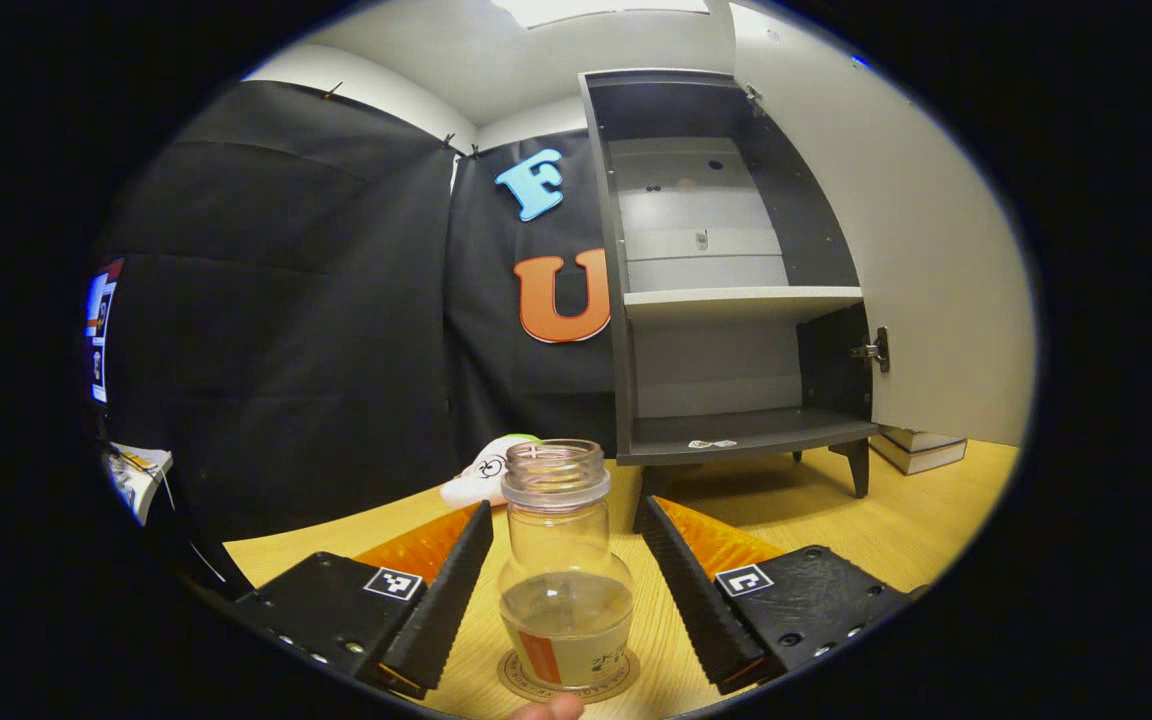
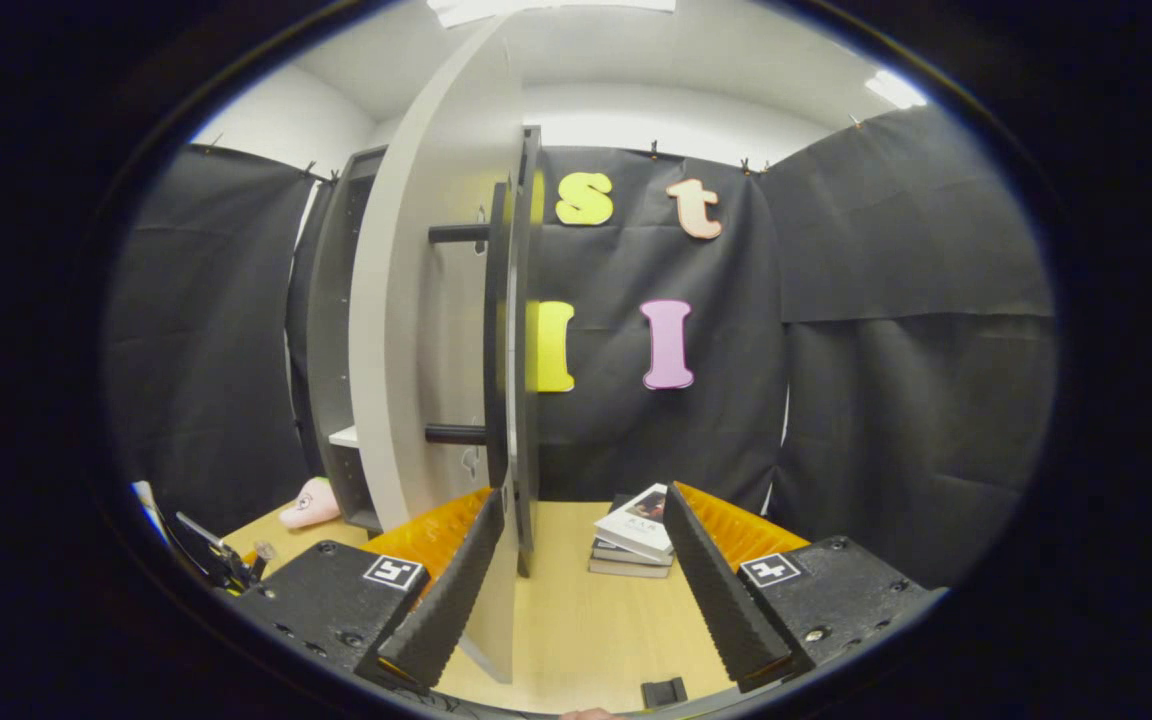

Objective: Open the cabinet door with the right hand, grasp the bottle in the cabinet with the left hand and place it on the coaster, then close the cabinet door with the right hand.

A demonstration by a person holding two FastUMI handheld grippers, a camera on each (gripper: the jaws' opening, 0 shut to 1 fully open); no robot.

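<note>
Indistinctly labelled, the bottle [image 1: 565,580] stands on the printed coaster [image 1: 512,676].

In the left gripper view, the round brown coaster [image 1: 568,676] is mostly covered by the clear glass bottle [image 1: 564,565] standing on it, and its rim print is too small to read. The white stuffed toy [image 1: 484,472] far behind is partly hidden by the bottle's neck. A small pale item [image 1: 712,443] on the dark grey cabinet's [image 1: 726,270] bottom shelf cannot be identified. In the right gripper view, the white cabinet door [image 2: 406,330], seen edge-on, hides most of the cabinet interior, and the stack of books [image 2: 634,544] is partly behind a finger.
</note>
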